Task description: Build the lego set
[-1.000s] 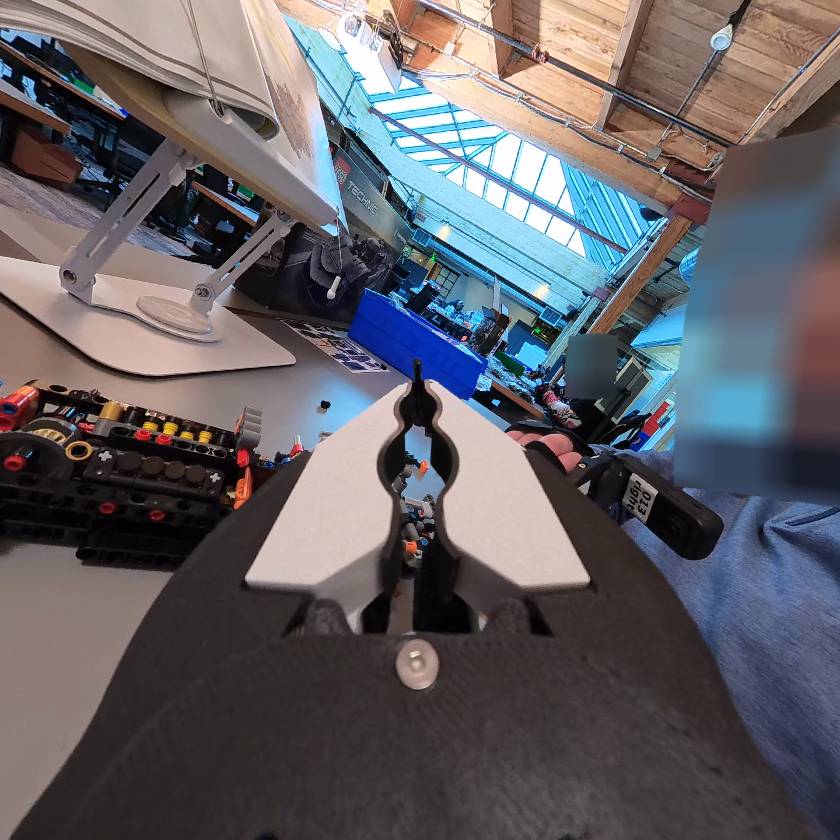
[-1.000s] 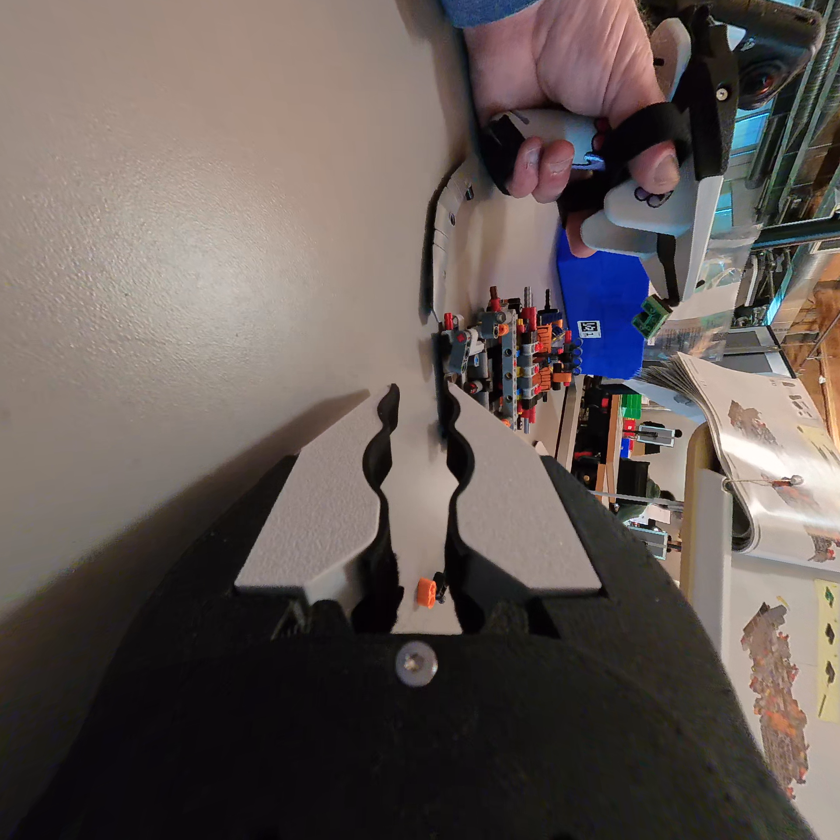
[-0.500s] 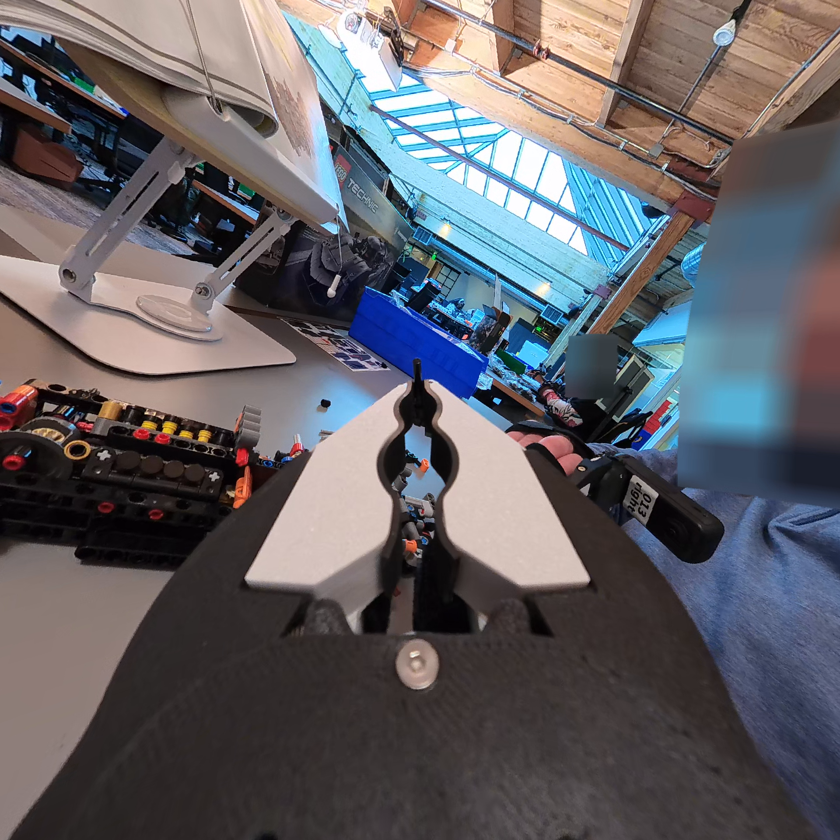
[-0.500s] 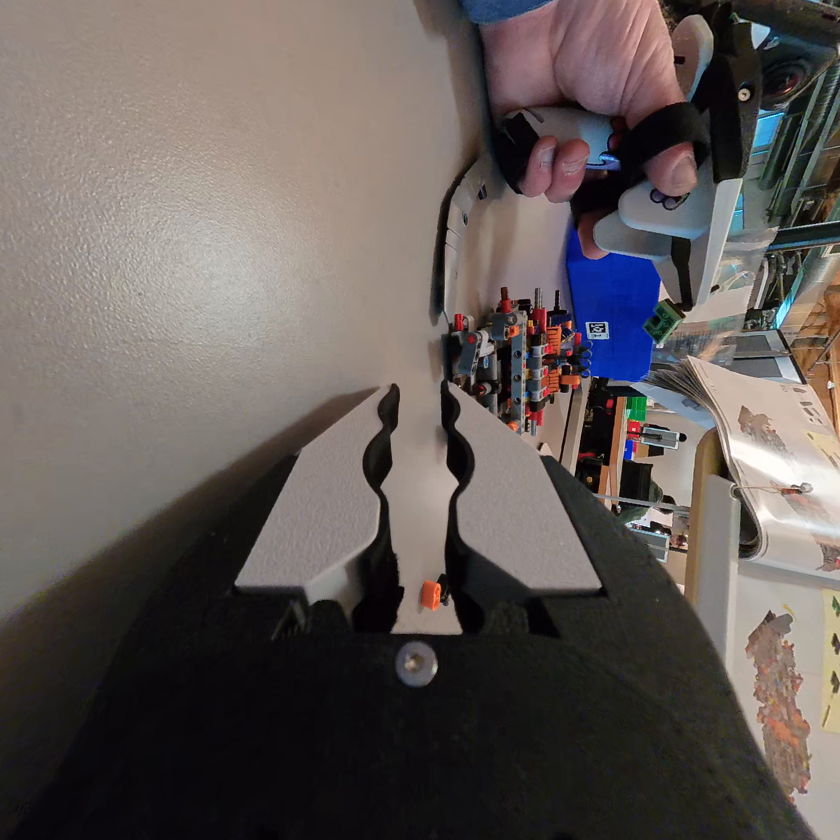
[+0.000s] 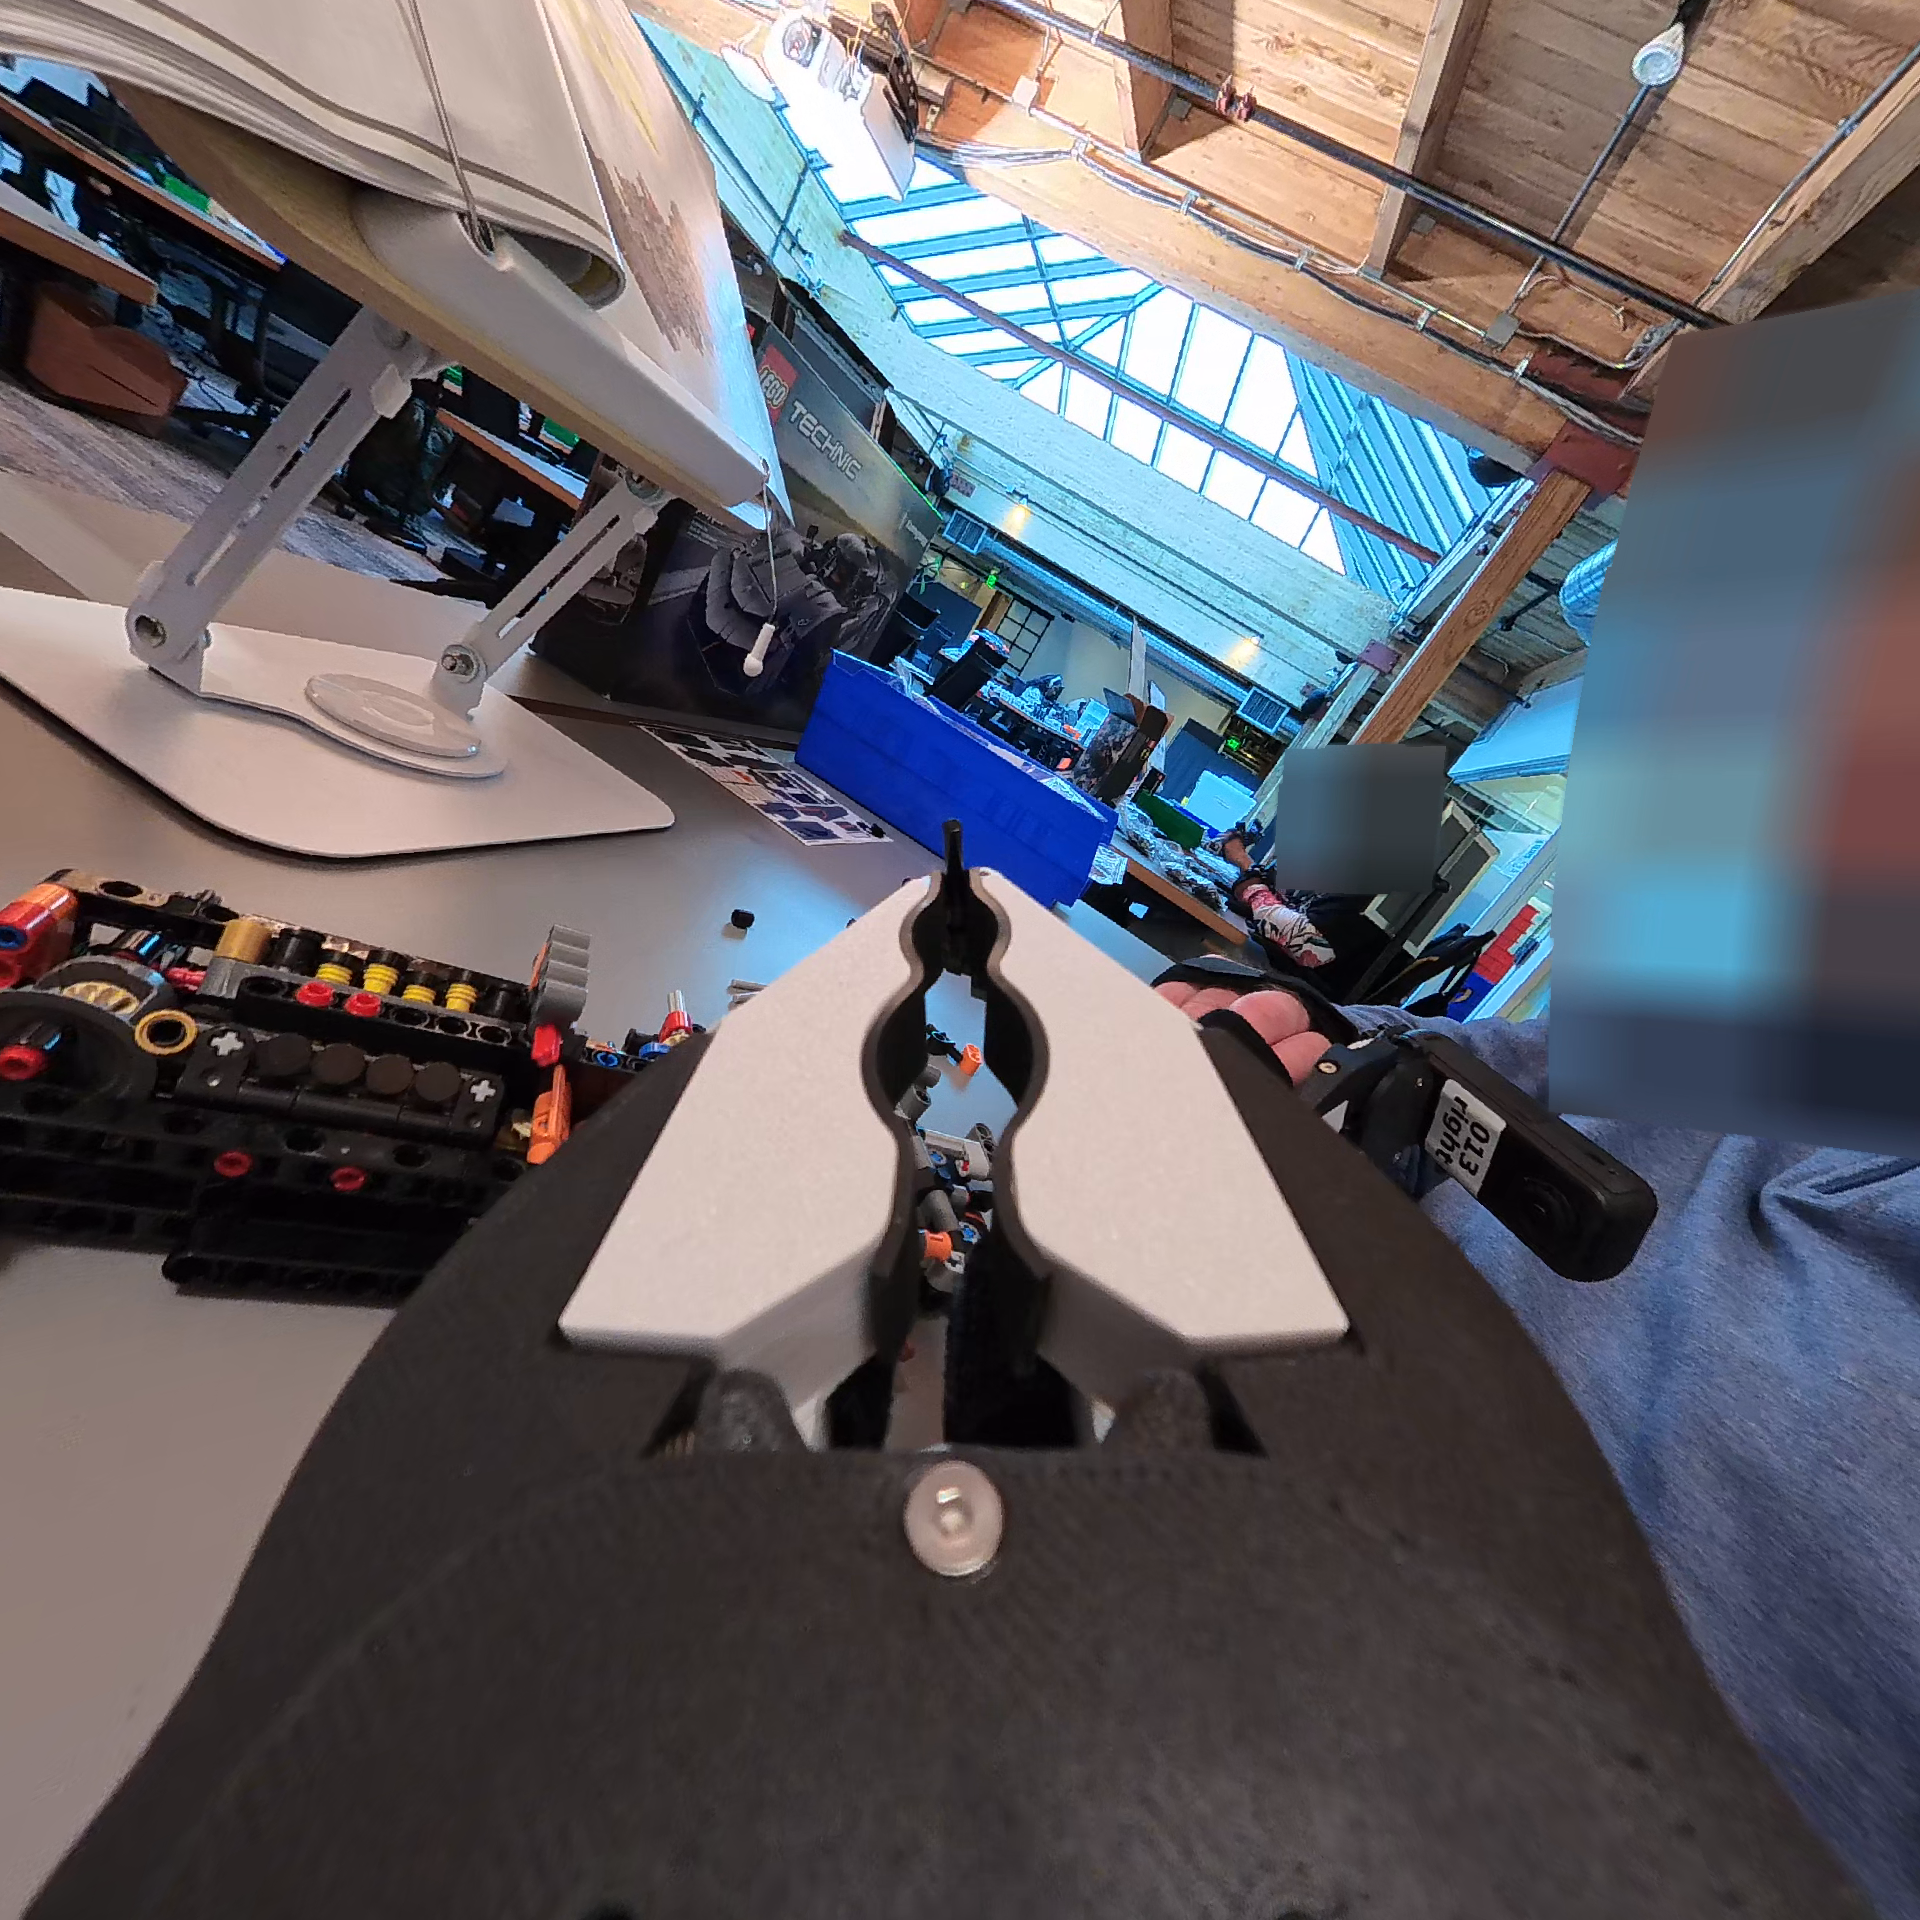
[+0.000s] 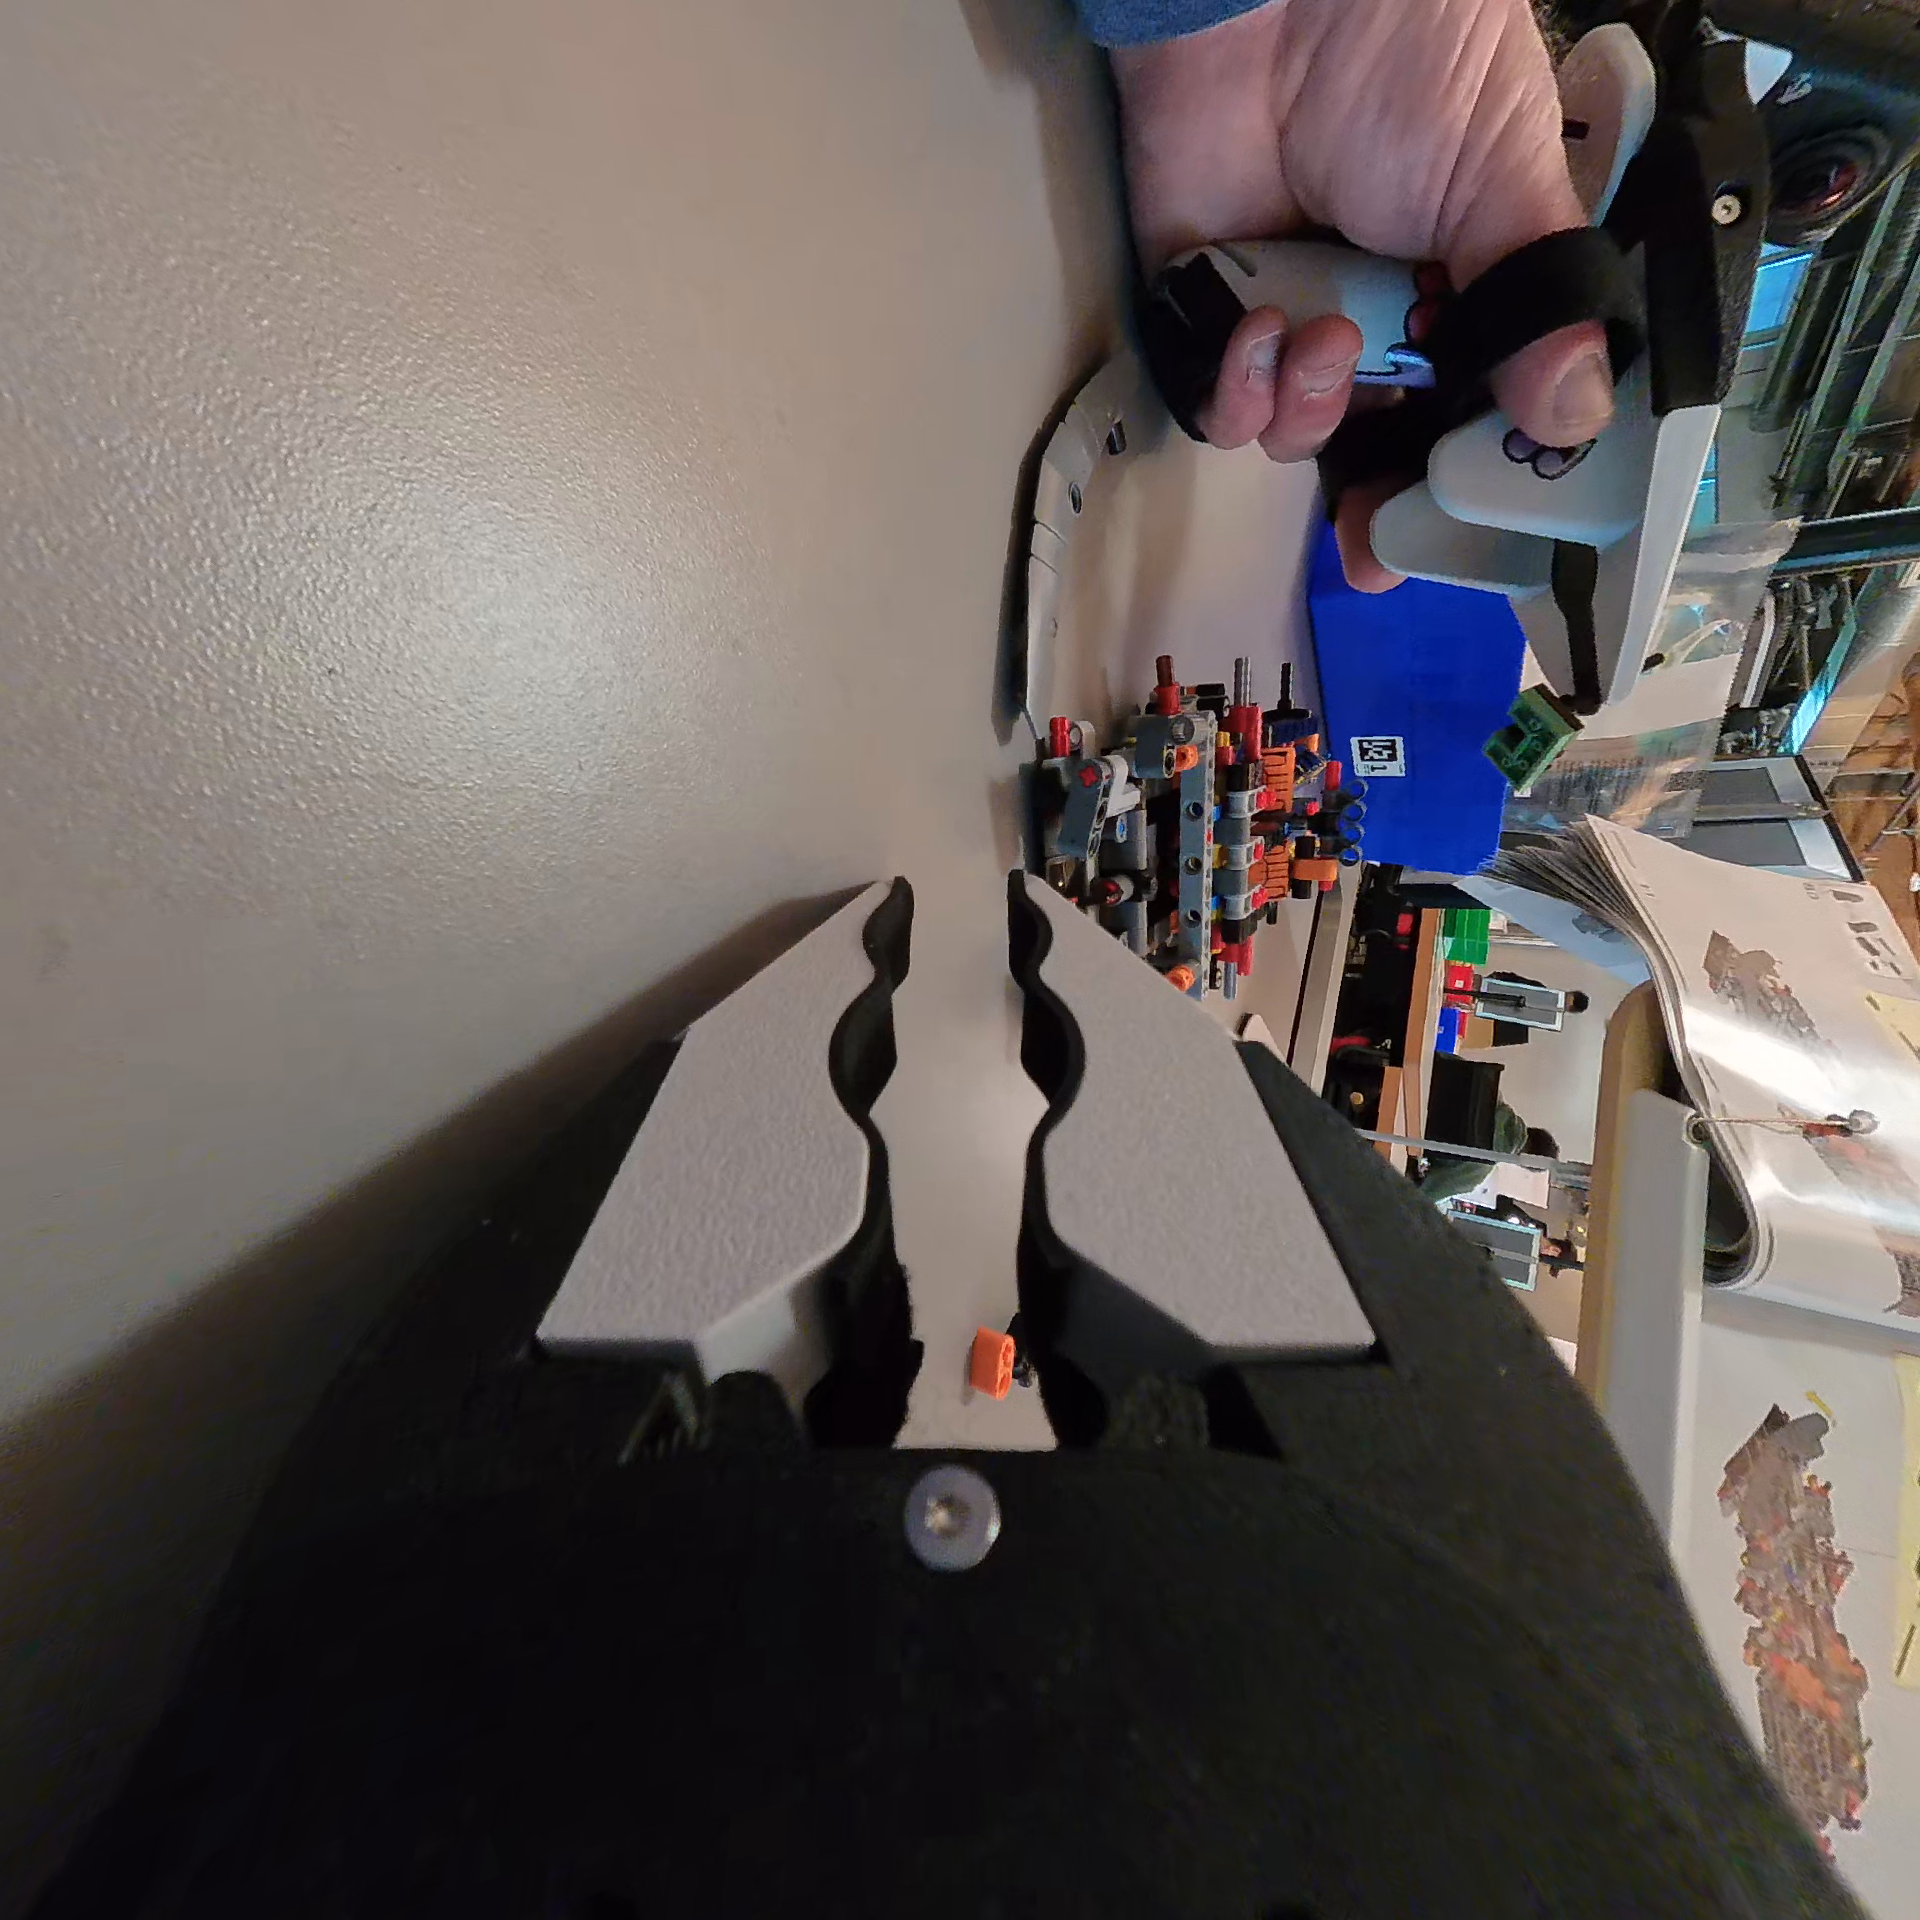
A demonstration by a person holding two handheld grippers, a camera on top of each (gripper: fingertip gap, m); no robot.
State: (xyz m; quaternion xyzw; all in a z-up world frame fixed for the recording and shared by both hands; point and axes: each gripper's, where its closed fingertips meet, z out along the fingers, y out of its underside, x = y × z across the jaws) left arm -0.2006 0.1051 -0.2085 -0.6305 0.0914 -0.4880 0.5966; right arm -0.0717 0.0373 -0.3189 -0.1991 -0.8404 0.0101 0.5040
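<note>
A timber-beamed ceiling (image 5: 1299, 114) frames a long glass skylight (image 5: 1143, 343) that pours daylight over a crowded workshop hall, where a grey table (image 5: 125, 1455) fills the foreground and further wooden worktables (image 5: 1174, 904) stand well behind it.

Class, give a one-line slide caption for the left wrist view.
Left tool shut on a thin black pin above the grey table, beside the half-built lego model.

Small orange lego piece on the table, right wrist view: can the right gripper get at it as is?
Probably yes. The small orange lego piece lies on the bare grey table, seen between the open fingers of the right gripper, nothing visibly blocking; their height above it is unclear.
</note>
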